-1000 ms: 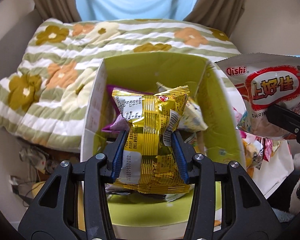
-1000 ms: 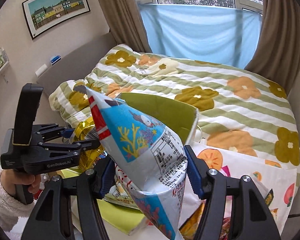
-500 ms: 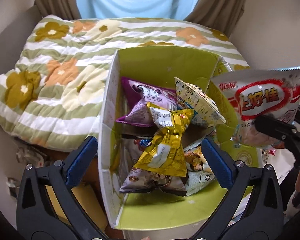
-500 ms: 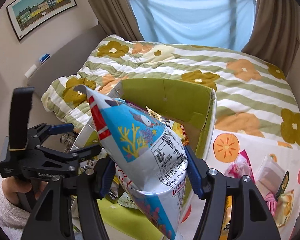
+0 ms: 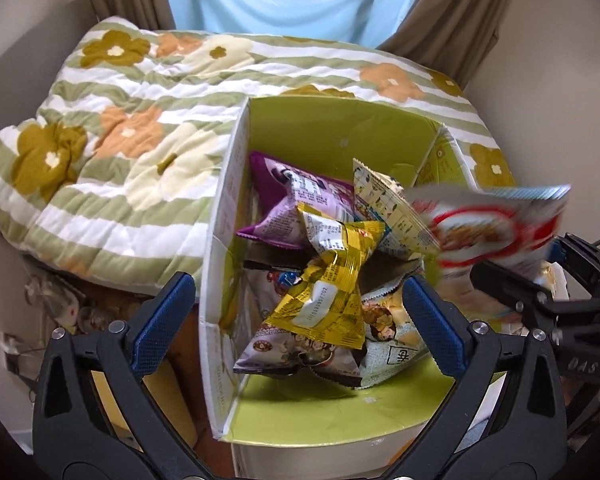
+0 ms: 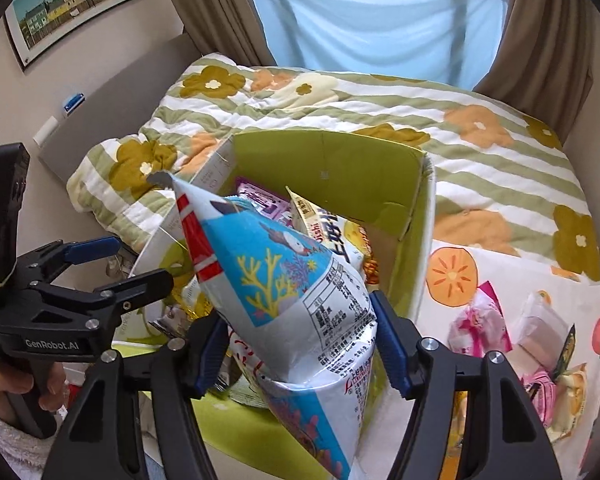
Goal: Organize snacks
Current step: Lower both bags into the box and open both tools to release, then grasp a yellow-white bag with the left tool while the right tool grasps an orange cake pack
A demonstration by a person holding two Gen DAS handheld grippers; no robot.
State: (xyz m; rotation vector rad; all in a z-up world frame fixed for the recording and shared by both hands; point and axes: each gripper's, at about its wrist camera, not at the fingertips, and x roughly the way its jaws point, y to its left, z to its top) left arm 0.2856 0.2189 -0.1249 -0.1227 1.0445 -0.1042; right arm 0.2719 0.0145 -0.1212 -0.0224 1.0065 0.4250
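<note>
A green cardboard box [image 5: 332, 136] stands open with several snack bags inside; a gold bag [image 5: 328, 292] lies on top, a purple one [image 5: 292, 204] behind it. My left gripper [image 5: 296, 320] is open and empty above the box's near side. My right gripper [image 6: 296, 344] is shut on a white, blue and red Oishi shrimp-chip bag [image 6: 276, 280] and holds it over the box's [image 6: 340, 164] right rim. The same bag [image 5: 492, 224] shows blurred at the right of the left wrist view. The left gripper [image 6: 112, 264] shows at the left of the right wrist view.
A flowered green-striped quilt [image 5: 132, 128] covers the bed behind and left of the box. Several loose snack packets [image 6: 536, 344] lie on a fruit-print cloth [image 6: 452, 276] right of the box. Curtains and a window are at the back.
My left gripper opened and dropped the gold bag into the box, then drew back. My right gripper has carried the Oishi bag in over the box.
</note>
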